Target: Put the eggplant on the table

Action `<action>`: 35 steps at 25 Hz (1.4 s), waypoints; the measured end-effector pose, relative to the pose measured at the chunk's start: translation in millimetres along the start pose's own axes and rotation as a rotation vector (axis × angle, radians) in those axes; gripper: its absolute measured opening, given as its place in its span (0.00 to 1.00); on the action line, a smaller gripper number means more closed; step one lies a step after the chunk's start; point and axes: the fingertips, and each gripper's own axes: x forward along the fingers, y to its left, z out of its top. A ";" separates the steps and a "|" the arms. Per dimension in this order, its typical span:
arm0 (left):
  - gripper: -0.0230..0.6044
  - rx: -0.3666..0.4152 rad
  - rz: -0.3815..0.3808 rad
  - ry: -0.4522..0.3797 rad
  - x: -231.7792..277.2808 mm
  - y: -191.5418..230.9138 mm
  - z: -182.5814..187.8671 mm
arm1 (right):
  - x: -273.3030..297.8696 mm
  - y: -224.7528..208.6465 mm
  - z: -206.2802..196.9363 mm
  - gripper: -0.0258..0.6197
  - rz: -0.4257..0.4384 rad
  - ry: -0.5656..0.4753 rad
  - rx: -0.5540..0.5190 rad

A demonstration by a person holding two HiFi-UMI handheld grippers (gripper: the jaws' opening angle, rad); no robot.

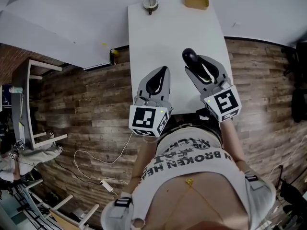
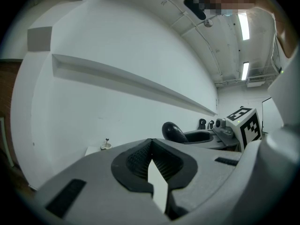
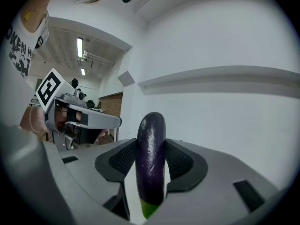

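Wood-plank floor [image 1: 86,95] flanks the white bench [image 1: 163,37]. Nearest, the left gripper [image 1: 164,71] has its jaws closed on nothing. The right gripper [image 1: 199,70] clamps the eggplant [image 1: 189,56] lengthwise, dark end jutting forward over the bench.

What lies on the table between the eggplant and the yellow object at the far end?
Nothing; the head view shows only bare table between eggplant and yellow object.

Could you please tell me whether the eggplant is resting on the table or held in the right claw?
Held: the eggplant sits pinched between the pads of the right claw, above the white table.
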 end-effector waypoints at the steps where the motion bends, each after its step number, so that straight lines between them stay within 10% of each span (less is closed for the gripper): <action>1: 0.03 -0.001 0.002 0.001 -0.9 0.1 -1.0 | 1.7 0.2 -4.1 0.34 0.002 0.010 -0.002; 35: 0.03 -0.073 0.164 0.063 -35.5 51.0 -35.8 | 84.3 39.1 -190.6 0.34 0.184 0.455 0.046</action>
